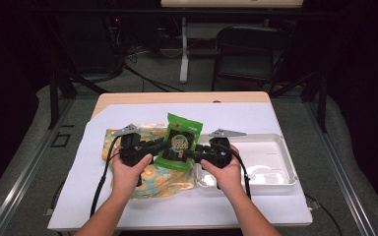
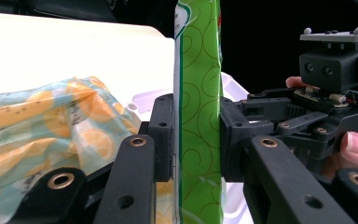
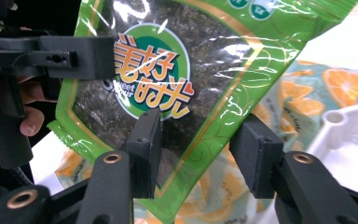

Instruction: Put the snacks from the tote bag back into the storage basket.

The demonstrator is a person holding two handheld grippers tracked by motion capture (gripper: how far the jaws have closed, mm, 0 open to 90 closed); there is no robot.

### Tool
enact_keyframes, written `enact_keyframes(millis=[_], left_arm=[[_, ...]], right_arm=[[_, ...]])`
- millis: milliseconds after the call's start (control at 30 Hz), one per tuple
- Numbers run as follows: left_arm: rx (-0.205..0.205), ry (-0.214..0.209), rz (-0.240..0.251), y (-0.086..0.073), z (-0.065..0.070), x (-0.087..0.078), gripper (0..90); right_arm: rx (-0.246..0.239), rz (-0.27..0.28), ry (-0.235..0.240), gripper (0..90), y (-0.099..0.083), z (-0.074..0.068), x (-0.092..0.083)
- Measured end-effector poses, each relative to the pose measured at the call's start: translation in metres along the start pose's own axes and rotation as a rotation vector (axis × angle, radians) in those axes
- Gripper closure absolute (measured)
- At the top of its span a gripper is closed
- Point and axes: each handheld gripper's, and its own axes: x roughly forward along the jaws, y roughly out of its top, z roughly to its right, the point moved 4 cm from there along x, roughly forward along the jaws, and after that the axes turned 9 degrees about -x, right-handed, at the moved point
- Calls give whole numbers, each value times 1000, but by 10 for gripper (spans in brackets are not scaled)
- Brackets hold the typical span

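The left tool [image 2: 198,140] is clamped on the green snack packet [image 1: 179,141], held up above the counter [image 1: 256,115]. The right tool [image 3: 200,154] stands open around its lower corner, so a handover toward the white tray [image 1: 280,142] seems half done.

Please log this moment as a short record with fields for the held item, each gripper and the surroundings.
held item: green snack packet, upright above the table
left gripper: shut on the packet's edge
right gripper: jaws open, astride the packet's lower corner
beneath: orange-print bag on white sheet
beside: white tray, to the right
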Motion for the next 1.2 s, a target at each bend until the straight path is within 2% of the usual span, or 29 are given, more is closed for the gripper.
enact_keyframes(millis=[267, 467, 667, 733, 867, 1000, 1200], left_arm=[[5, -5, -48, 2, 7, 15, 713], [13, -18, -56, 6, 17, 31, 712], [41, -11, -65, 6, 28, 47, 711], [55, -1, -65, 6, 30, 52, 709], [53, 1, -69, 6, 30, 58, 702], [51, 6, -69, 6, 29, 62, 697], [57, 21, -79, 5, 28, 69, 693]], right_arm=[[34, 42, -32, 583, 1, 10, -15], [50, 63, -73, 613, 3, 19, -31], [82, 95, -101, 652, 6, 31, -45], [76, 94, -117, 664, 6, 34, -48], [73, 100, -148, 692, 7, 38, -52], [80, 106, -159, 739, 7, 42, -55], [84, 88, -175, 786, 3, 48, -57]])
